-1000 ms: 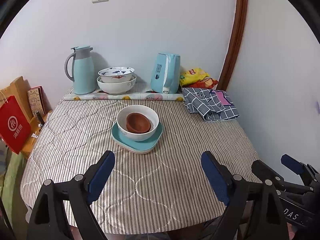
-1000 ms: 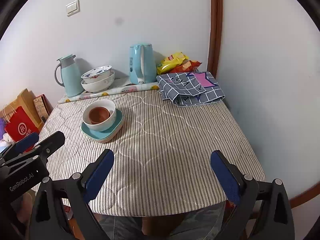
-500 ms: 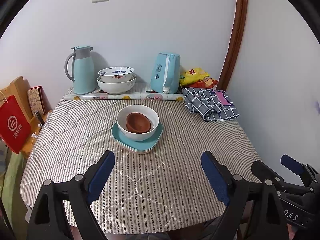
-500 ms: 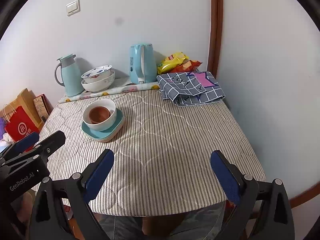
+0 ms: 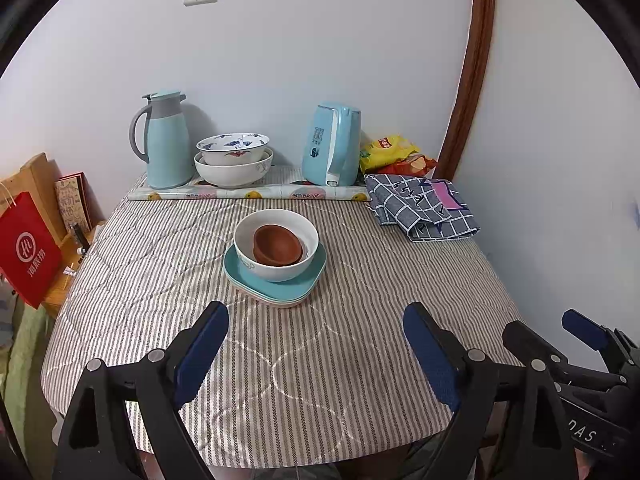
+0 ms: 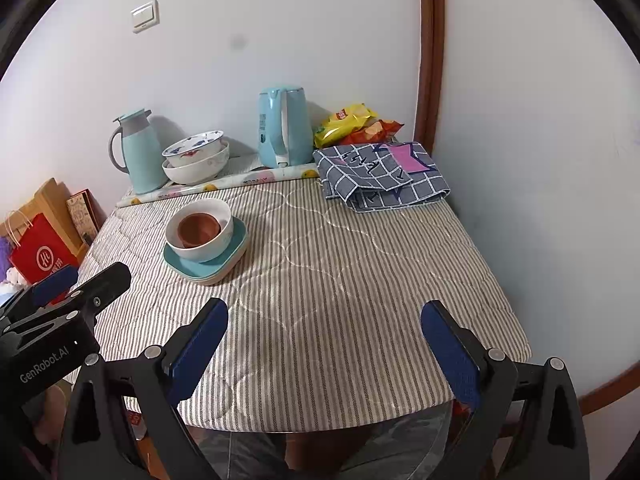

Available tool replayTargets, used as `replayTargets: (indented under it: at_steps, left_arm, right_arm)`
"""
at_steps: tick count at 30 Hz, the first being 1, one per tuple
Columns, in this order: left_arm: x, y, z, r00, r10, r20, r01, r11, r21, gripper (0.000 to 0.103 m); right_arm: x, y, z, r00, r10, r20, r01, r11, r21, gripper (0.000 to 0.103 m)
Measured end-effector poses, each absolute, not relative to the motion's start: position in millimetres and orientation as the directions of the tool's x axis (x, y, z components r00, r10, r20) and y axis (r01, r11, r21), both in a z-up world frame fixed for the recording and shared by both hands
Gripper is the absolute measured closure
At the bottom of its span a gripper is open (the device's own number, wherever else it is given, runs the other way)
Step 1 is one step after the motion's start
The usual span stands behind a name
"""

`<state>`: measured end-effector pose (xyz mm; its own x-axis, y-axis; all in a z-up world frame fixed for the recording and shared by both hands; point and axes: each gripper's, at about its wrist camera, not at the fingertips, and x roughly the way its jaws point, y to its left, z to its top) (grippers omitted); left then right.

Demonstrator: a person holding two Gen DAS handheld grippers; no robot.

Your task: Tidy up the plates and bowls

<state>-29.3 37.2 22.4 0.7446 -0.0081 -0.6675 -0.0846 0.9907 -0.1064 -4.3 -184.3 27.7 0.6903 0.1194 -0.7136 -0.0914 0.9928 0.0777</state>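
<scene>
A small brown bowl (image 5: 277, 245) sits inside a white bowl (image 5: 276, 268), which stands on a stack of teal plates (image 5: 280, 288) at the middle of the striped table; the stack also shows in the right wrist view (image 6: 206, 264). Two more white bowls (image 5: 234, 160) are nested at the back. My left gripper (image 5: 316, 344) is open and empty, held over the table's near part, short of the stack. My right gripper (image 6: 324, 344) is open and empty, to the right of the stack.
A teal jug (image 5: 166, 140), a teal kettle (image 5: 330, 144), snack bags (image 5: 390, 152) and a folded checked cloth (image 5: 420, 208) line the back and right of the table. A red bag (image 5: 26, 248) stands off the left edge. Walls close the back and right.
</scene>
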Motion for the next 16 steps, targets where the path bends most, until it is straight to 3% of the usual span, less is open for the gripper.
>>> replayTargets:
  at_steps: [16]
  left_arm:
    - [-26.8, 36.2, 18.2, 0.742, -0.006, -0.670, -0.084, 0.991, -0.102, 0.012]
  right_arm:
    - [-4.2, -184.4, 25.8, 0.688, 0.141, -0.712, -0.107, 0.990, 0.093, 0.007]
